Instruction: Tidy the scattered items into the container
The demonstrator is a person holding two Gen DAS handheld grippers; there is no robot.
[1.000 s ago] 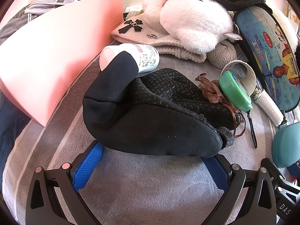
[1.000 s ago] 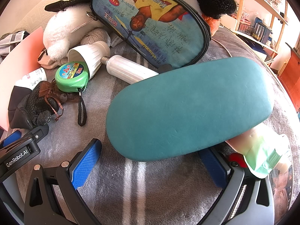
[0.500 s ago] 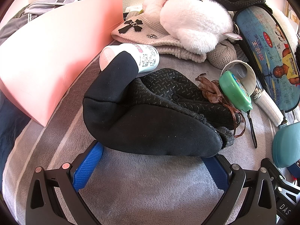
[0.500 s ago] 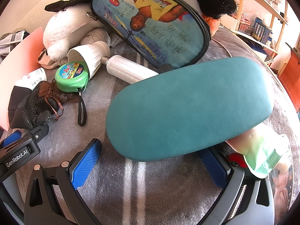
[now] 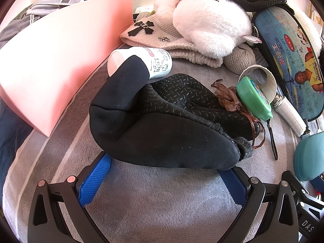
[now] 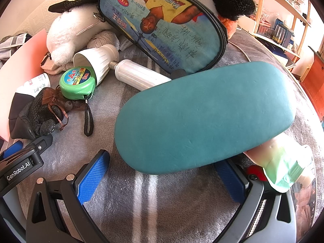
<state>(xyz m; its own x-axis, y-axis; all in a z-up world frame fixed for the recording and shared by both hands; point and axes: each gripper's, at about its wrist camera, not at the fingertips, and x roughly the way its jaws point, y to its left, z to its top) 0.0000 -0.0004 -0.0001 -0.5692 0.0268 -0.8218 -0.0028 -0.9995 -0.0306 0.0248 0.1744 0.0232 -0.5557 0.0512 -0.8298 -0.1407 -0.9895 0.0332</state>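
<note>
A black glove lies crumpled on the grey blanket, straddled by my left gripper, which is open with its blue pads at either side of the glove's near edge. The pink container stands to the left of the glove. In the right wrist view a teal glasses case lies across my right gripper, which is open; the case hides the right fingertip. A green-capped tube pokes out from under the case.
Beyond the glove lie a white bottle, a beige knit hat, a white plush toy, a yarn ball, a green tape measure, a white bulb and a printed pencil case. Shelves stand at the far right.
</note>
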